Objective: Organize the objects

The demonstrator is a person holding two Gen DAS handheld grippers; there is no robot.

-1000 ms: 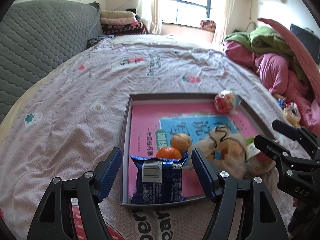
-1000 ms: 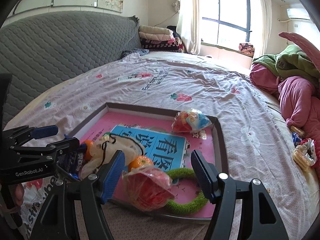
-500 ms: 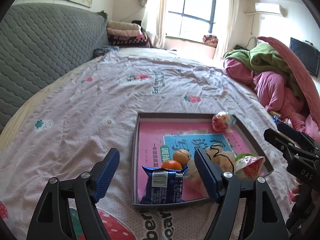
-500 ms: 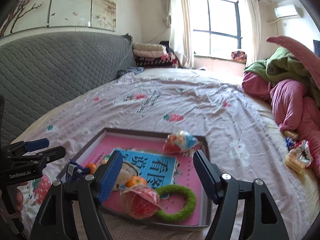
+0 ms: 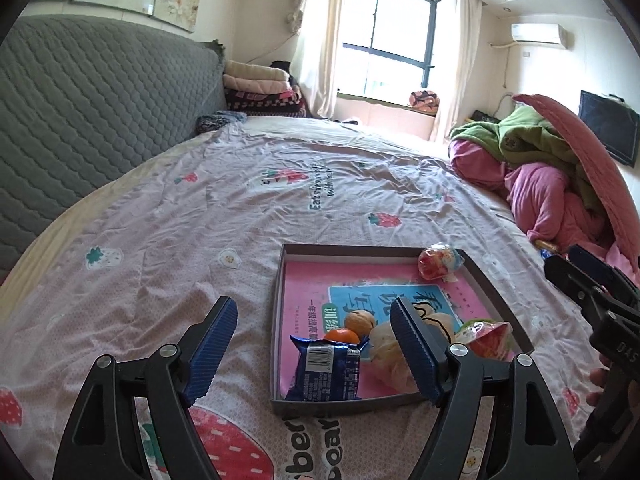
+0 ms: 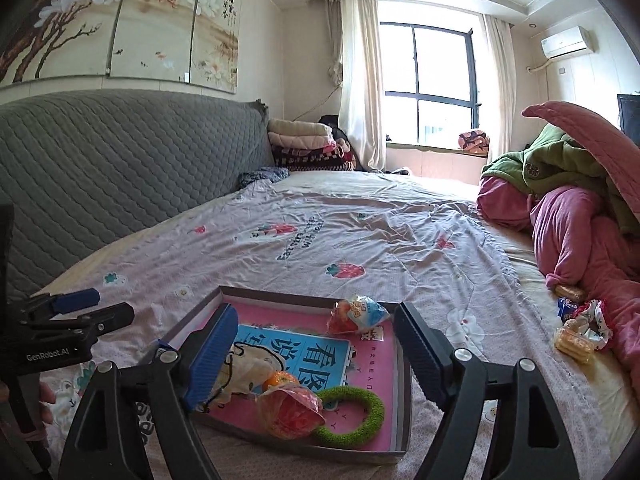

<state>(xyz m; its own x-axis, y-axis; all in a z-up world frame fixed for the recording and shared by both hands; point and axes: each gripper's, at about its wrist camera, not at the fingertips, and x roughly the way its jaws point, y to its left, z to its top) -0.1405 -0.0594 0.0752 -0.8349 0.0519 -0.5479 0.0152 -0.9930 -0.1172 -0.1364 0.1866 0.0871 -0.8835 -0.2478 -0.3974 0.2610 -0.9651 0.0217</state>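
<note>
Both grippers rose and drew back | left gripper, right gripper just spread wider, empty | you left tray lower centre, filled, likely finished.

Both grippers pulled up and back from the tray; it now sits smaller, toward 6 o'clock. Left gripper and right gripper jaws just opened wider, nothing between them.
</note>
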